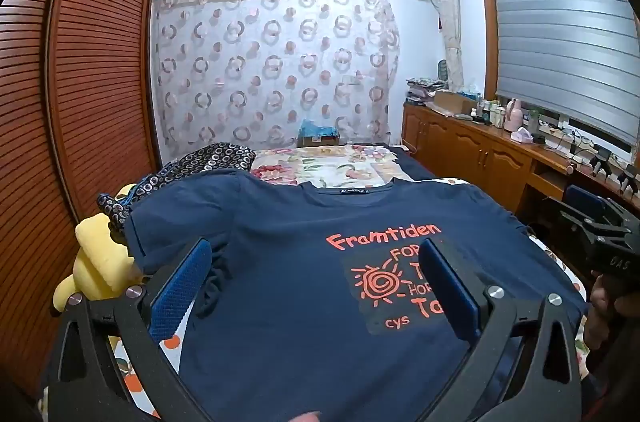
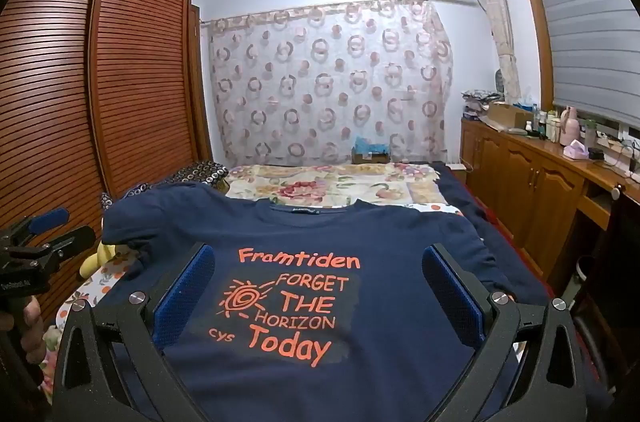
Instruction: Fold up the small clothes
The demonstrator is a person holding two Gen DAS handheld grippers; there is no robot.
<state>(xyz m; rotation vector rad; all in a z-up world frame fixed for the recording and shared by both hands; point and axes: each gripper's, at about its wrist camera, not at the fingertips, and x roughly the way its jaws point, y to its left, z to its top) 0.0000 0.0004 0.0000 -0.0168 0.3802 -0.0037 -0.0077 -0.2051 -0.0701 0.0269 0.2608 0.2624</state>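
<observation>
Your T-shirt [image 2: 320, 254] lies flat and print-up on the bed [image 2: 340, 182], collar away from you, hem toward you; its long axis runs from you toward the curtain, and the 2 sleeves stick out to either side. Both tools hover above it with nothing pinched: the left gripper [image 1: 316, 286] has its jaws spread wide over the chest, and the right gripper [image 2: 320, 298] is spread just as wide around the orange print [image 2: 288, 306]. The fold looks not yet begun. To start well, I would move each gripper outward to its own side, pinch only the sleeve edge and the shoulder seam, and carry the side panel inward along a line parallel to that long axis. The left sleeve [image 1: 176, 222] is bunched; smooth it first.
</observation>
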